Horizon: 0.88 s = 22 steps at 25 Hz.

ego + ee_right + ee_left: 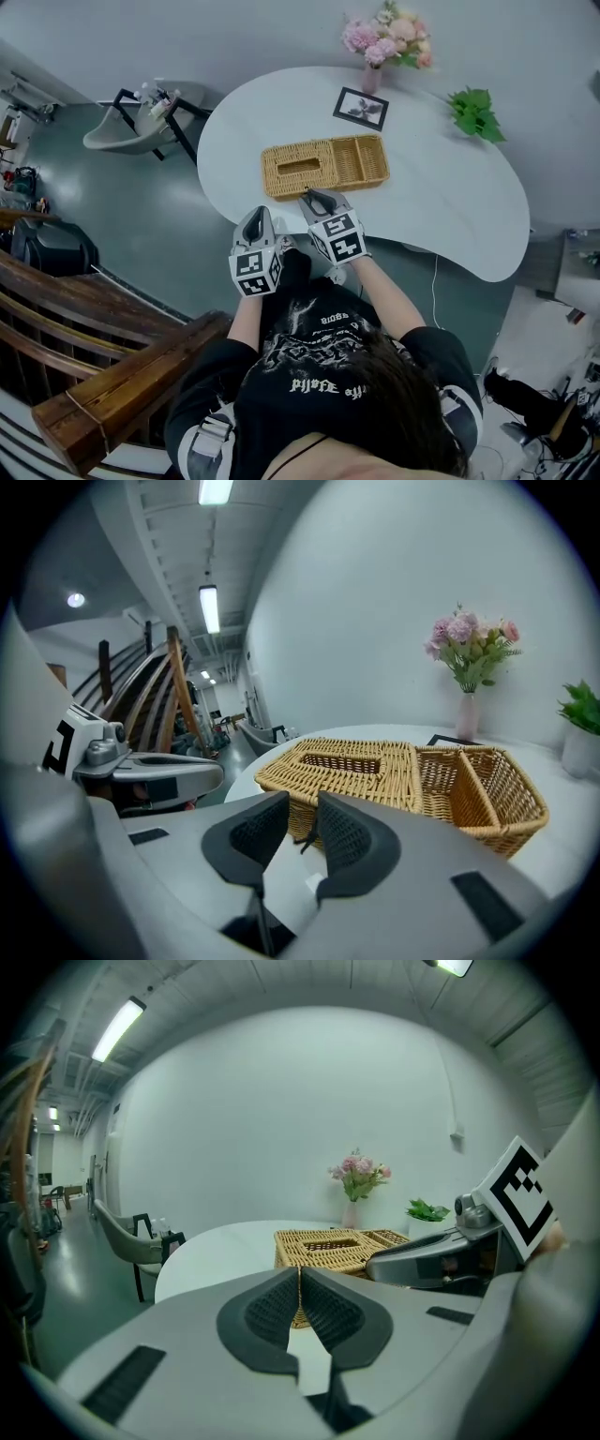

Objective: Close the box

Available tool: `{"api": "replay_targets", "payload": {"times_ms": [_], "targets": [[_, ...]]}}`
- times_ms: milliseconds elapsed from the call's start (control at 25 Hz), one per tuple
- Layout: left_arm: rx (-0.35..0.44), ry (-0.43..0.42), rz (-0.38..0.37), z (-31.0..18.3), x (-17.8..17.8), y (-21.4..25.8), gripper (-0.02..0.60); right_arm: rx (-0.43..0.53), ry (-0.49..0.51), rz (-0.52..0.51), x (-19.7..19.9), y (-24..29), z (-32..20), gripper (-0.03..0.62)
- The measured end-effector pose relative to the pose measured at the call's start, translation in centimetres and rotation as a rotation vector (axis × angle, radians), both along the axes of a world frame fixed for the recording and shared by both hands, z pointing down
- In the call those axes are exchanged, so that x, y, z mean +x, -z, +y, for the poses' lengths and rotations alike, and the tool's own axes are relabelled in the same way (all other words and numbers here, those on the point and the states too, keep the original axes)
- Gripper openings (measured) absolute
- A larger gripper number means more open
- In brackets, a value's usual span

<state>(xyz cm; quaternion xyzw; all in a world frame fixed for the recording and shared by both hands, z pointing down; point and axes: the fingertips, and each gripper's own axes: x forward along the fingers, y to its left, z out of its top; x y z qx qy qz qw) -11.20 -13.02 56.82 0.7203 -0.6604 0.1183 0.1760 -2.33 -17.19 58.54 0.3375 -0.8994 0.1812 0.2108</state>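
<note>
The wicker box [323, 167] lies on the white worktop [441, 216], its slotted lid flat over the left part and two open compartments to the right. The right claw [316, 196] stands narrowly apart at the box's front wall, gripping nothing. The left claw [255, 217], short of the box's front, is pressed together and empty.

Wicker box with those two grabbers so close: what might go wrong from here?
1. A small dark tab on the front of the wicker box sits between the open jaws of the right gripper; pulling back carelessly might snag it and lift the lid.
2. The box lies near the front edge of the table, so a tug could drag it toward the drop.
3. The left gripper, shut and empty, hangs beside the right one; they could bump.
</note>
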Motion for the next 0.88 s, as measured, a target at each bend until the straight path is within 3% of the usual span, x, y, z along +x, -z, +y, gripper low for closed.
{"api": "replay_targets", "payload": {"times_ms": [320, 560, 880], "targets": [[0.05, -0.033, 0.055, 0.5, 1.5, 0.4, 0.026, 0.023, -0.087, -0.079, 2.1, 1.4, 0.8, 0.127], [0.063, -0.057, 0.057, 1.1, 3.1, 0.2, 0.026, 0.064, -0.209, -0.062, 5.5, 1.4, 1.2, 0.027], [0.076, -0.086, 0.066, 1.6, 4.0, 0.2, 0.026, 0.061, -0.252, -0.047, 6.8, 0.6, 2.4, 0.025]]}}
